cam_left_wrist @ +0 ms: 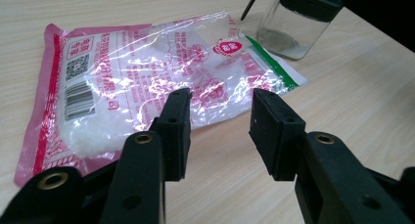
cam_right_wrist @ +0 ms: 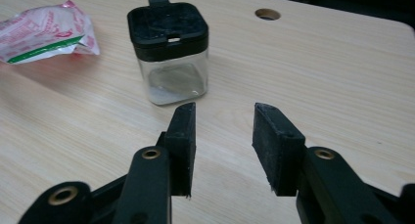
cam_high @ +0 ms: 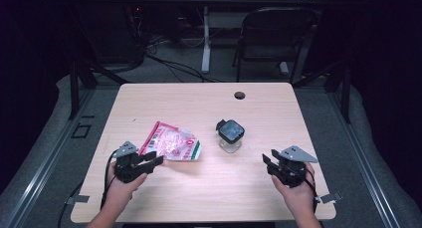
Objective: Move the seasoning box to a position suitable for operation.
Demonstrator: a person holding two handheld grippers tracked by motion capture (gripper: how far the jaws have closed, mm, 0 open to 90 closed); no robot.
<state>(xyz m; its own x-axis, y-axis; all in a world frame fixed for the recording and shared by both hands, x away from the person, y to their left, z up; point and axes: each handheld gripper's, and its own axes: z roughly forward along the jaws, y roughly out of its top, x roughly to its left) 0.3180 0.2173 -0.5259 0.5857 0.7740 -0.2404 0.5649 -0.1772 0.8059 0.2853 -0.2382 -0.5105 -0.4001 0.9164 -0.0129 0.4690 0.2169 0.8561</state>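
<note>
Jaws on my left gripper gape beside the bag; my right gripper, near the surface's right edge, gapes empty toward the jar.

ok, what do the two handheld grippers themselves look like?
Both match: the left gripper and right gripper are matte black, each with two flat rectangular jaw pads, brass-coloured rivets at the pivots, a grey three-cornered plate on top and a black cable trailing back. Forearms are bare.

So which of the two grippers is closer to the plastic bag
The left gripper: its fingers reach the edge of the pink plastic bag. The right gripper sits apart, past the lidded jar.
</note>
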